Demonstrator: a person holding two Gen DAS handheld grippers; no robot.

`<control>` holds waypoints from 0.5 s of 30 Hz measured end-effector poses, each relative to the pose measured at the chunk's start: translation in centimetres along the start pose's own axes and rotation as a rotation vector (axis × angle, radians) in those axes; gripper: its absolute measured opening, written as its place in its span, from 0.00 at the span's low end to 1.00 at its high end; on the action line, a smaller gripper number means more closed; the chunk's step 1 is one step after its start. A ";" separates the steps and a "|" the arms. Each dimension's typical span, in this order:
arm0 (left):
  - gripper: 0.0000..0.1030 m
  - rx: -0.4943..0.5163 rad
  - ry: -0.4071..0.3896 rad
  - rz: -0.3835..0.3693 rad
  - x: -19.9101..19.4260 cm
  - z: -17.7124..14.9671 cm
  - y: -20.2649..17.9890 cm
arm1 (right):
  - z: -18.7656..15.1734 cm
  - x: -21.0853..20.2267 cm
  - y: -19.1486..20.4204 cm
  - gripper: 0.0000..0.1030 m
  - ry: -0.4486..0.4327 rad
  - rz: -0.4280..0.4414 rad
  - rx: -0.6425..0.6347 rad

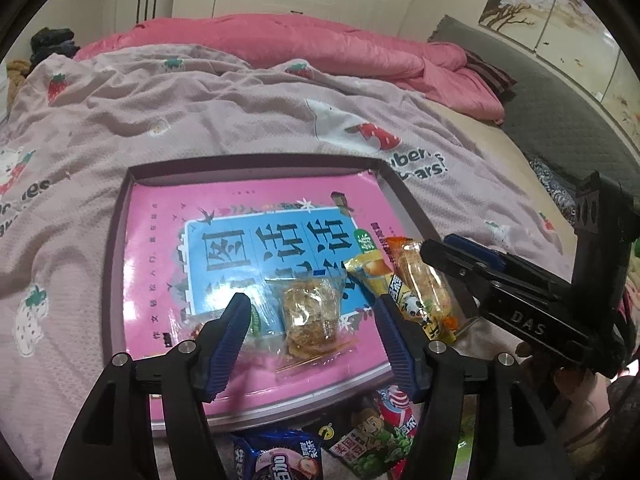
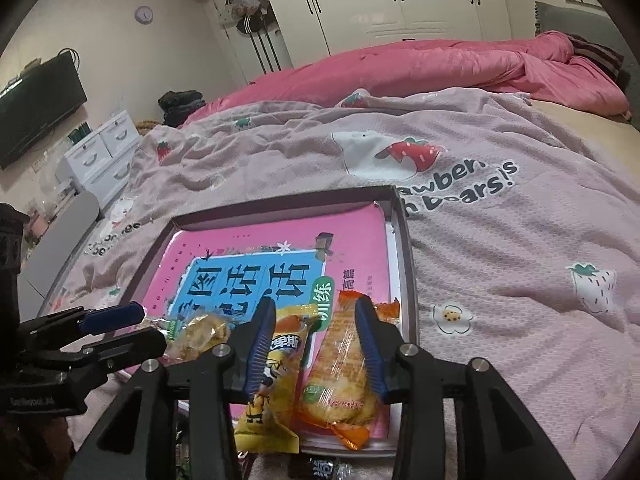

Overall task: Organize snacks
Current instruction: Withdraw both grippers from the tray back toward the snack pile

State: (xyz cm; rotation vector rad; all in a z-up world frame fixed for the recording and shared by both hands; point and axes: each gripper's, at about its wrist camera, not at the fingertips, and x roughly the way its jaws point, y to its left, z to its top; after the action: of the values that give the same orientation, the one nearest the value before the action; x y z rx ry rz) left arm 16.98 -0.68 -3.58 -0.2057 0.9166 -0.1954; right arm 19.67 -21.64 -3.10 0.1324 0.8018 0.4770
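Pink-covered book in a shallow tray: three snacks placed, both tools released.

Clear-wrapped brown cake (image 1: pixel 310 312) lies between the parted jaws of the left gripper (image 1: pixel 314 312), untouched; right gripper (image 2: pixel 316 312) stands apart over the orange-ended biscuit pack (image 2: pixel 344 380), beside the yellow packet (image 2: pixel 276 360). All rest on the book (image 2: pixel 240 248) in the tray (image 2: pixel 408 280). Judged next: fetch loose packets (image 1: pixel 360 436) lying below the tray.

Left gripper (image 1: pixel 314 312) and right gripper (image 2: pixel 316 312) side by side, angled downward, fingers parted, nothing clamped.
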 end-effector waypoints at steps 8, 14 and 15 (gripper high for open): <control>0.68 0.004 -0.019 0.002 -1.3 0.0 0.0 | -2.4 -2.8 0.3 0.46 0.052 -0.027 -0.035; 0.69 0.017 -0.026 0.013 -2.3 -0.3 -0.2 | -3.6 -2.4 1.6 0.47 0.102 -0.050 -0.095; 0.69 0.018 -0.028 0.014 -2.4 -0.4 -0.3 | -3.8 -2.2 1.8 0.47 0.110 -0.058 -0.106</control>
State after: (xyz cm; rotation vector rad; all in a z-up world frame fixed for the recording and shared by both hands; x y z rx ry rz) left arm 15.19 -0.34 -1.88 -0.1851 0.8885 -0.1869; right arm 15.02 -21.31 -3.77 -0.0158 0.8836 0.4735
